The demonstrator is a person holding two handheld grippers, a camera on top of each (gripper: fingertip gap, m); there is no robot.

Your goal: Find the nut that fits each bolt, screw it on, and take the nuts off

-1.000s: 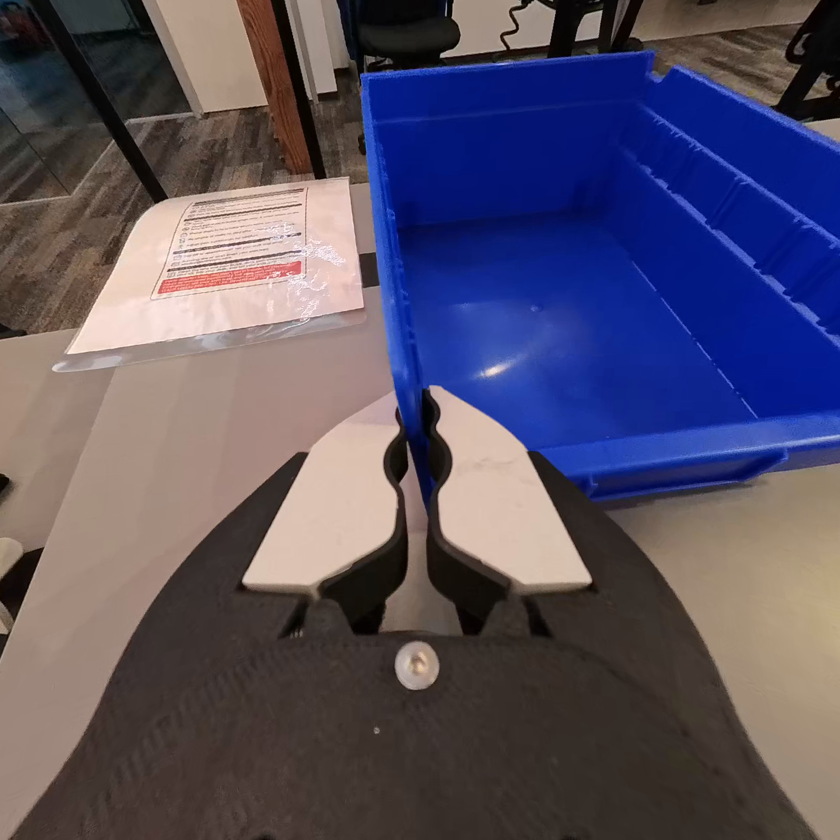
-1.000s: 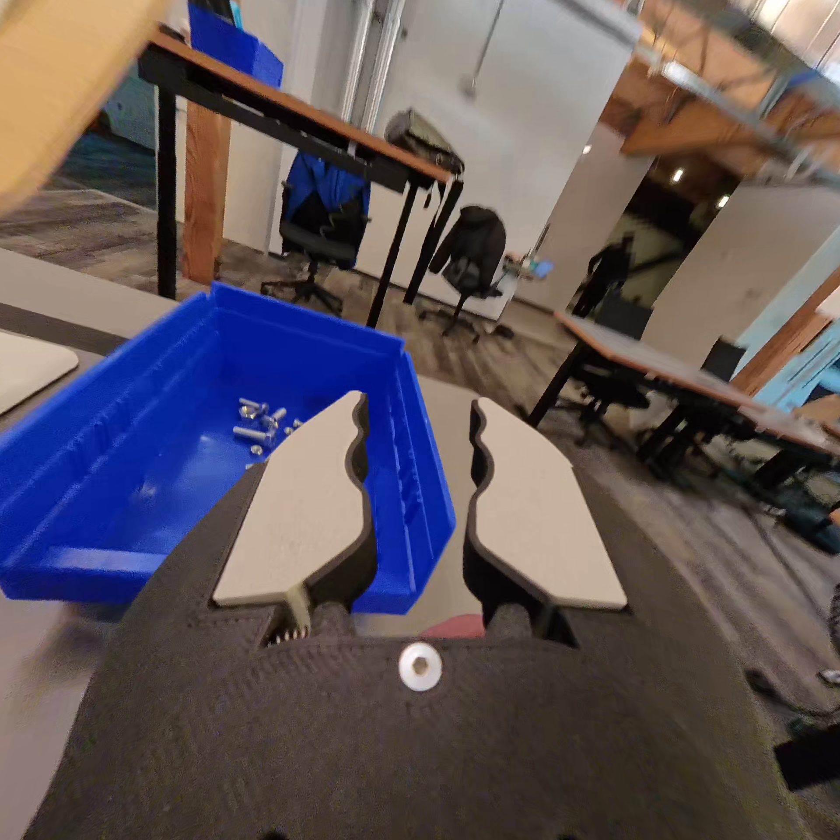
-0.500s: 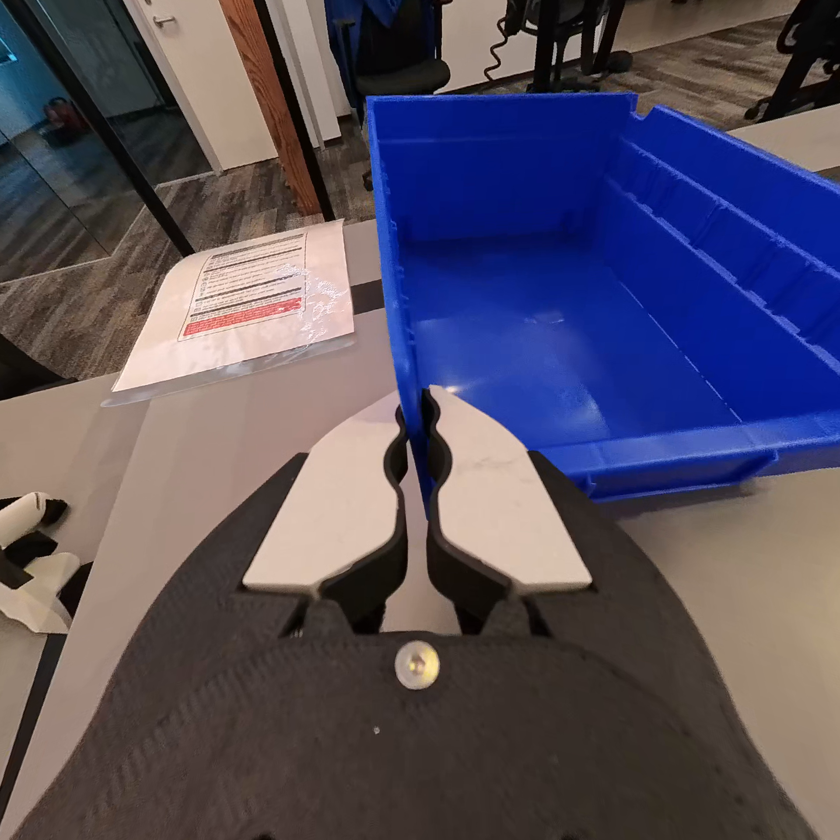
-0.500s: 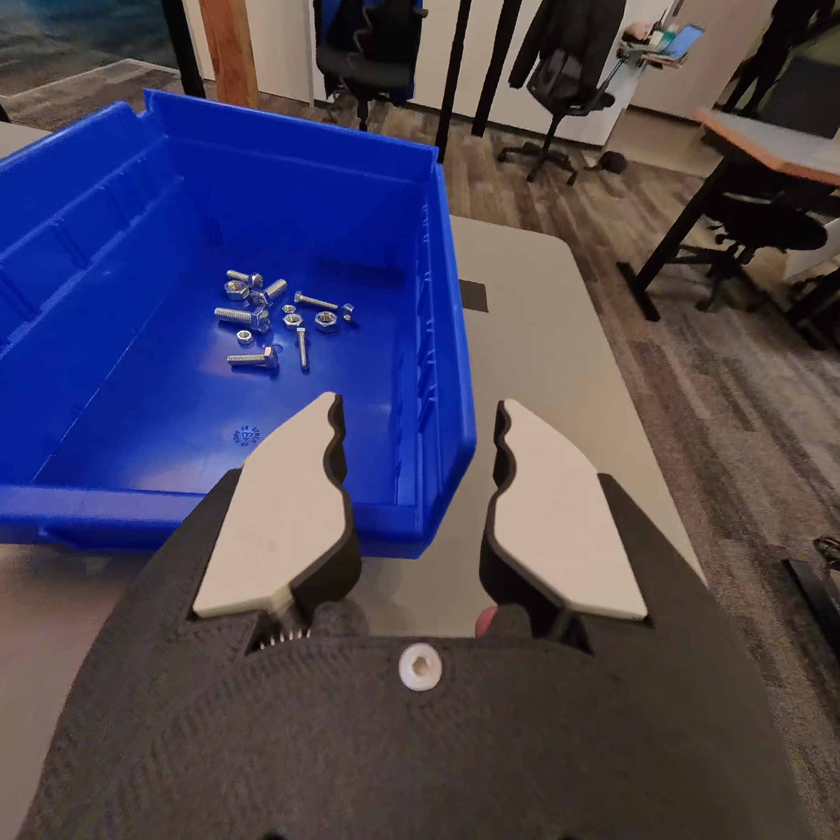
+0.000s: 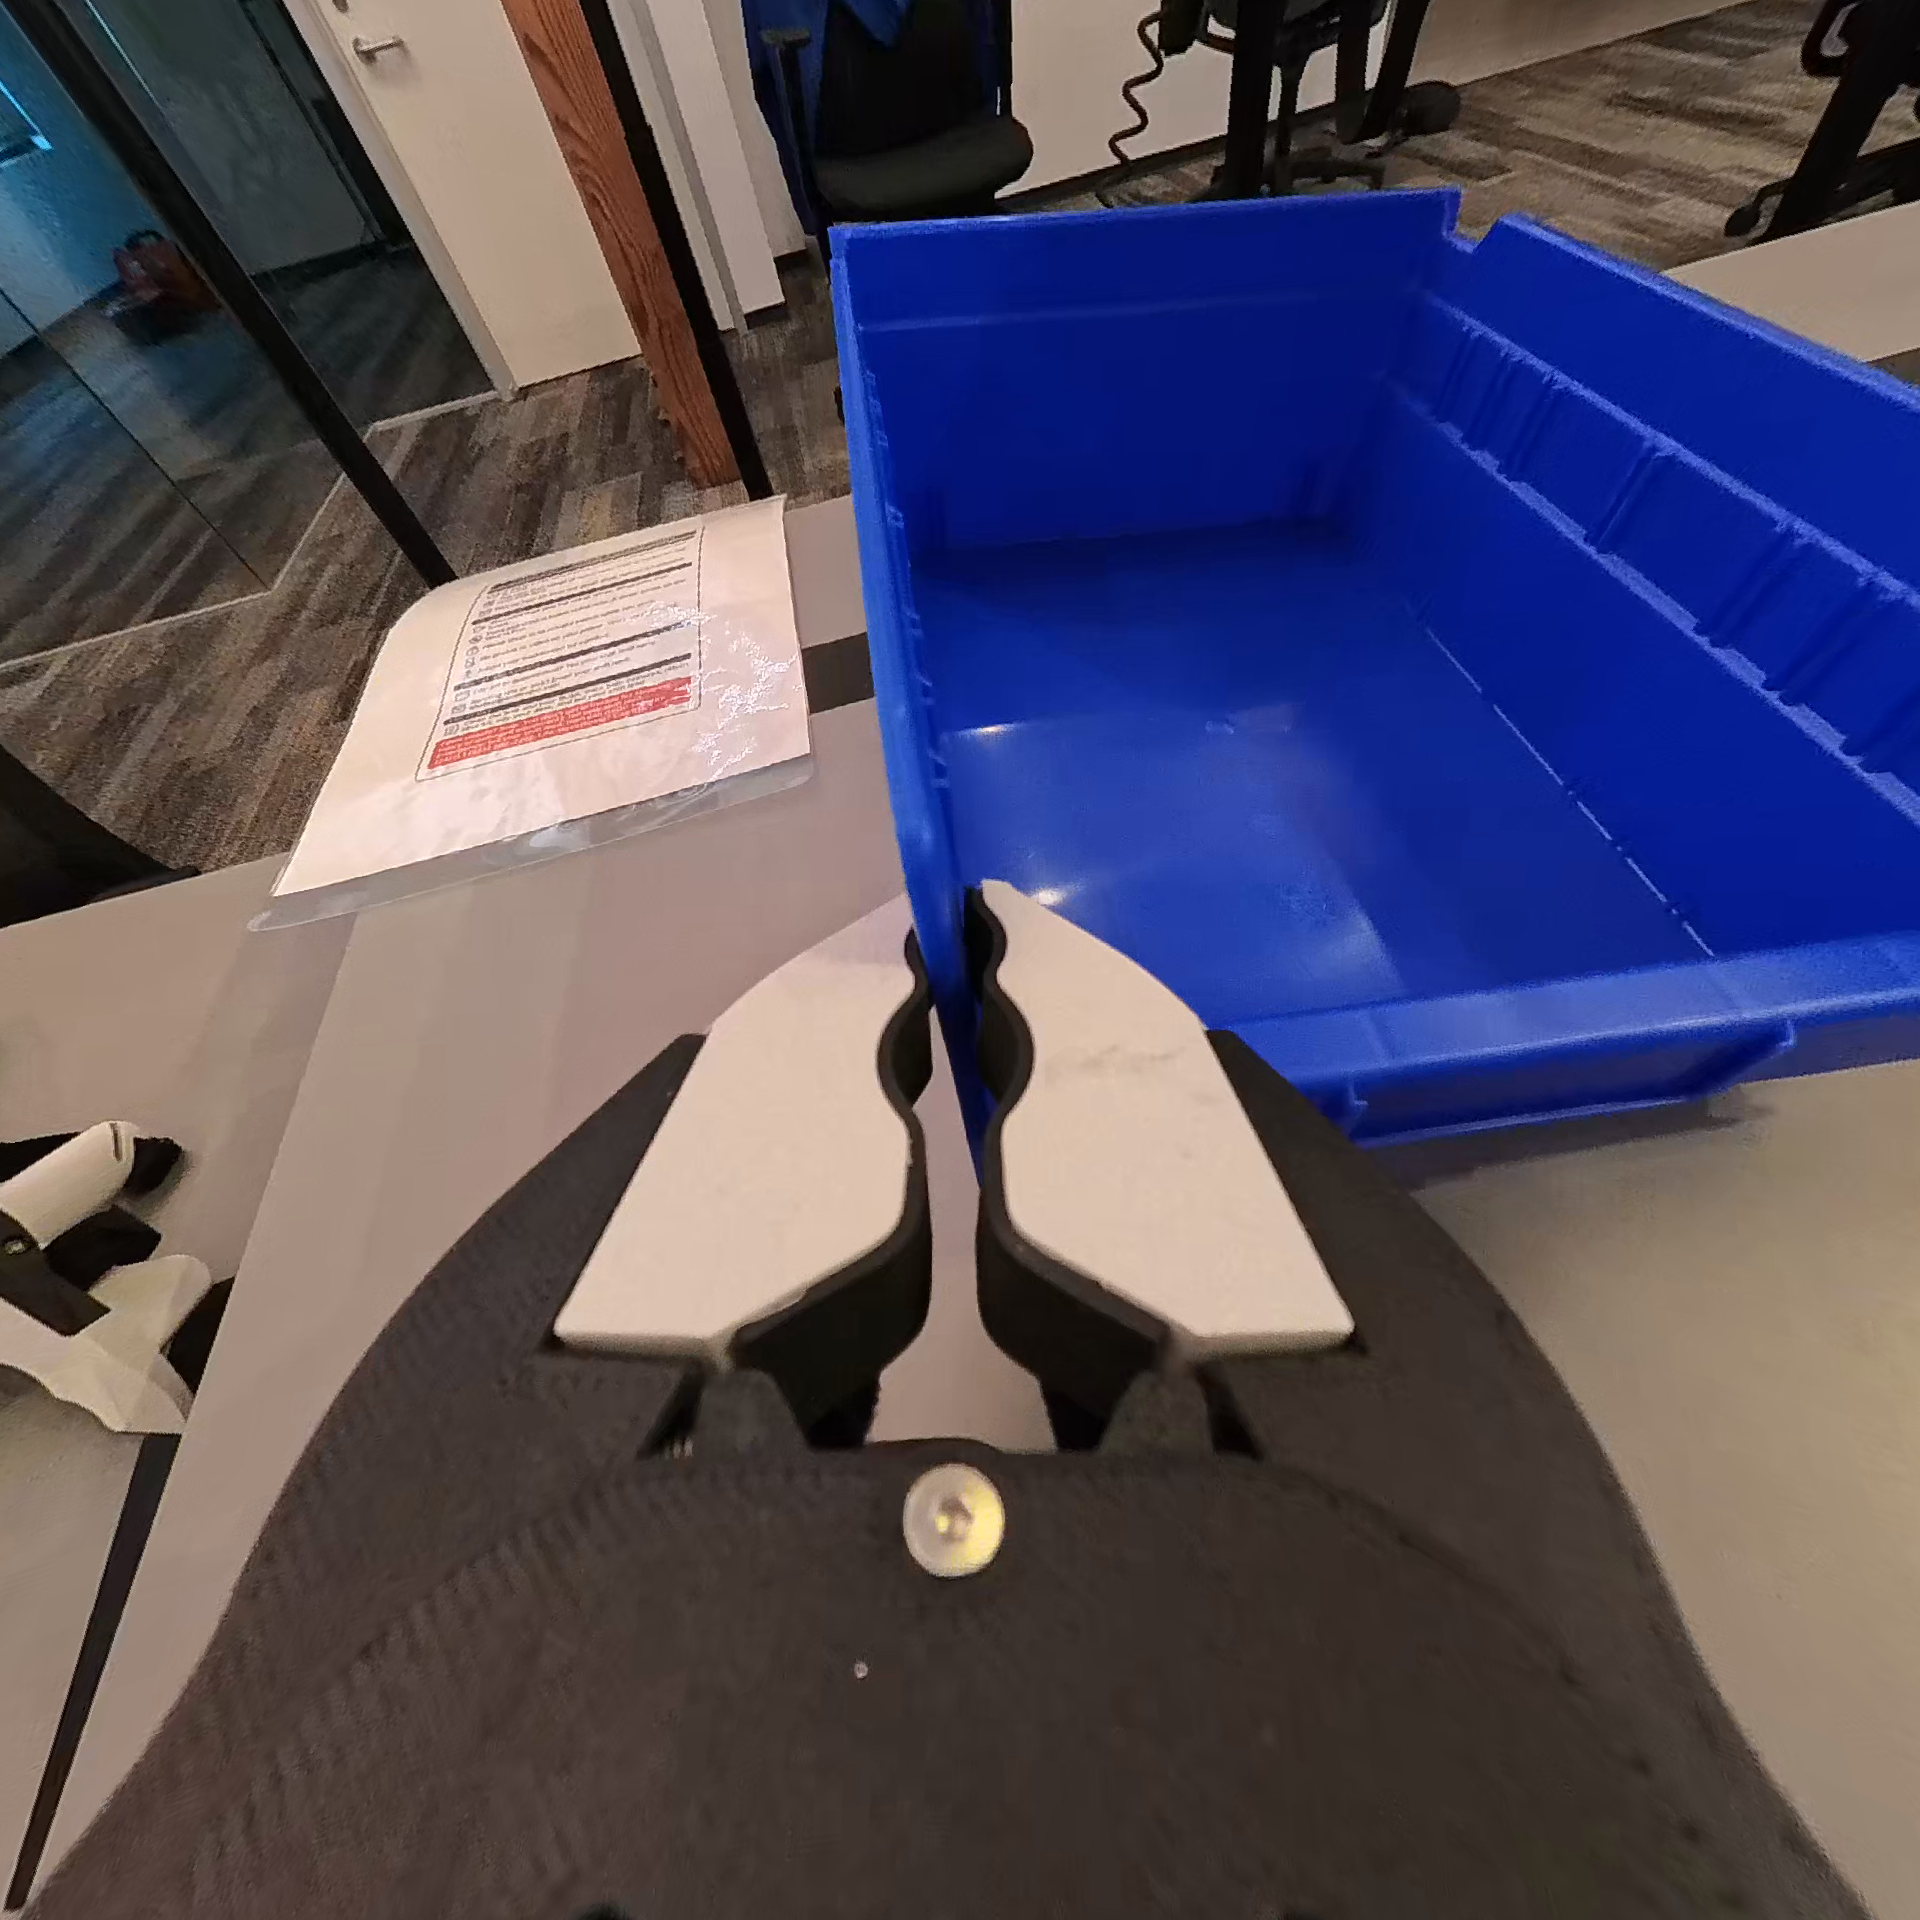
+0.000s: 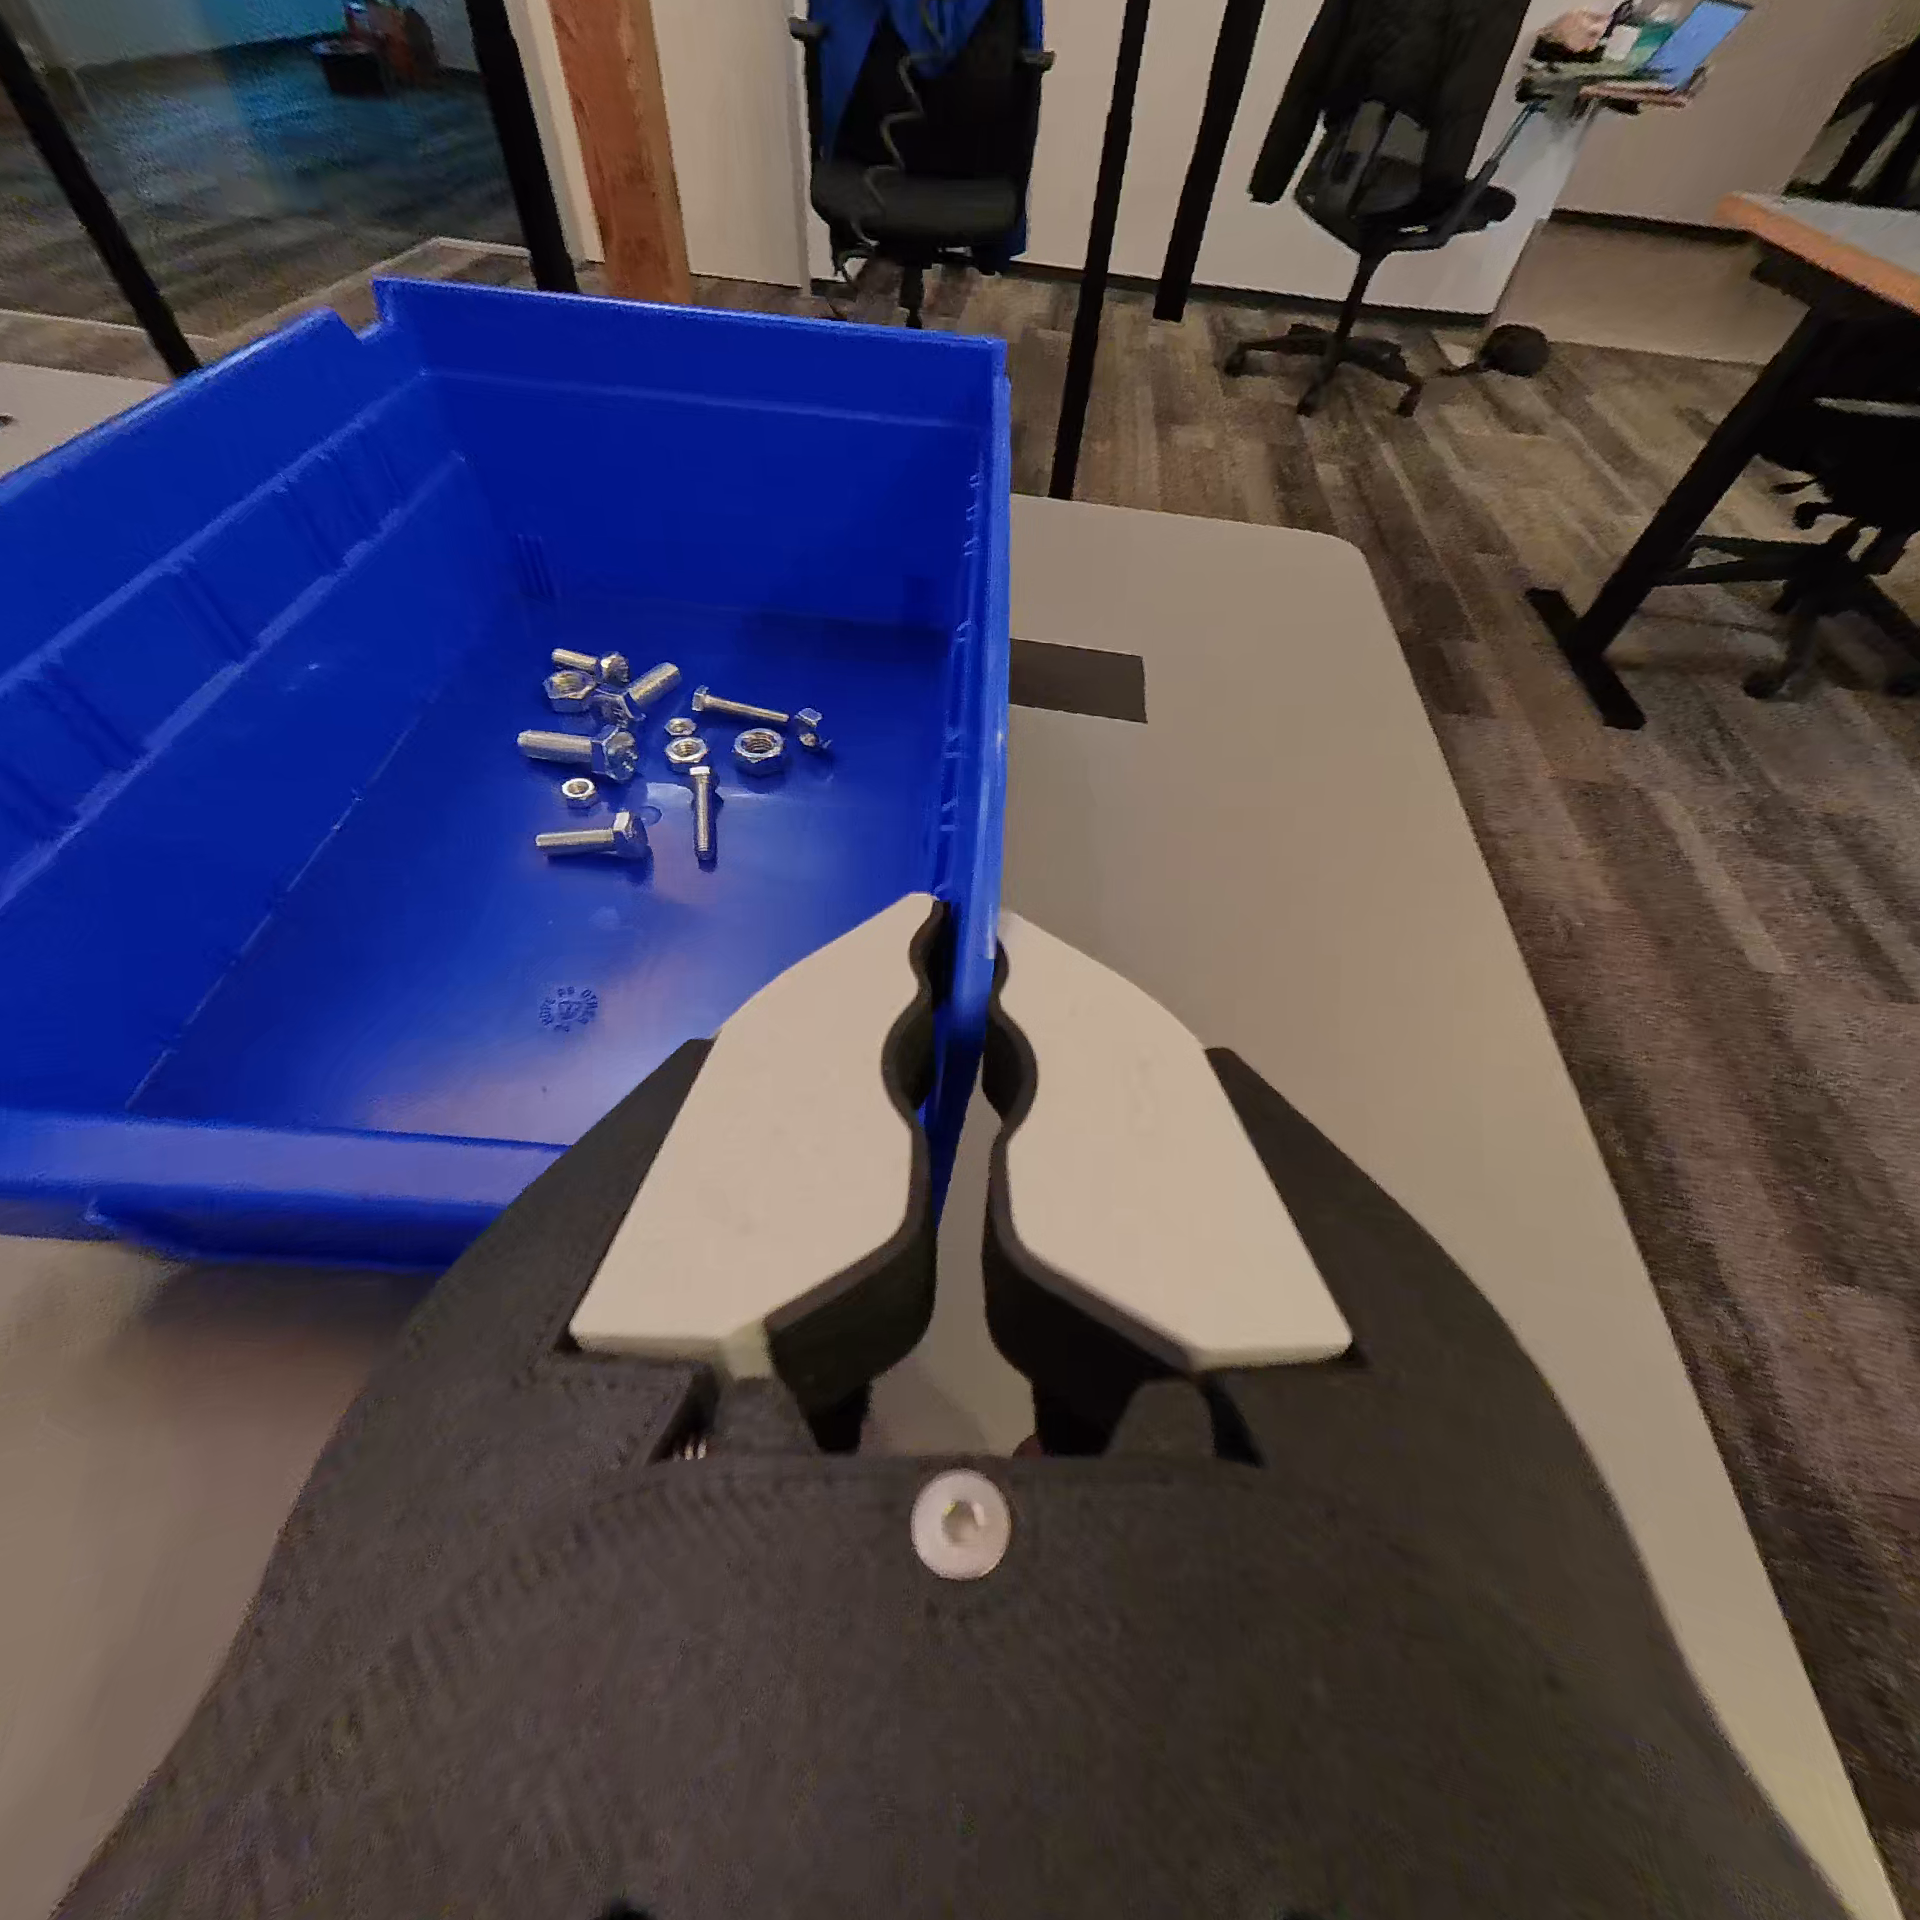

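A blue bin (image 5: 1143, 395) stands on the grey table (image 5: 499, 1039), and the part of its floor I see is bare. My left gripper (image 5: 951, 920) is shut on this bin's left wall (image 5: 894, 623), near the front corner, one finger inside and one outside. In the right wrist view a blue bin (image 6: 675, 499) holds several loose silver bolts and nuts (image 6: 665, 748) on its floor. My right gripper (image 6: 966, 930) is shut on this bin's right wall (image 6: 982, 675), near the front. A ribbed divider wall (image 5: 1662, 540) shows in both views, also in the right wrist view (image 6: 208, 582).
A laminated printed sheet (image 5: 582, 696) lies left of the bin. A white and black object (image 5: 83, 1268) lies at the table's left edge. A black strip (image 6: 1081, 681) marks the table right of the bin. The table's right edge (image 6: 1507, 935) drops to the floor, with office chairs (image 6: 1371, 177) beyond. Left tips to right tips: about 85 cm.
My right gripper swung down to the bin, opened wider around its right wall, then shut on it. My left gripper stayed shut on the left wall and drew back slightly.
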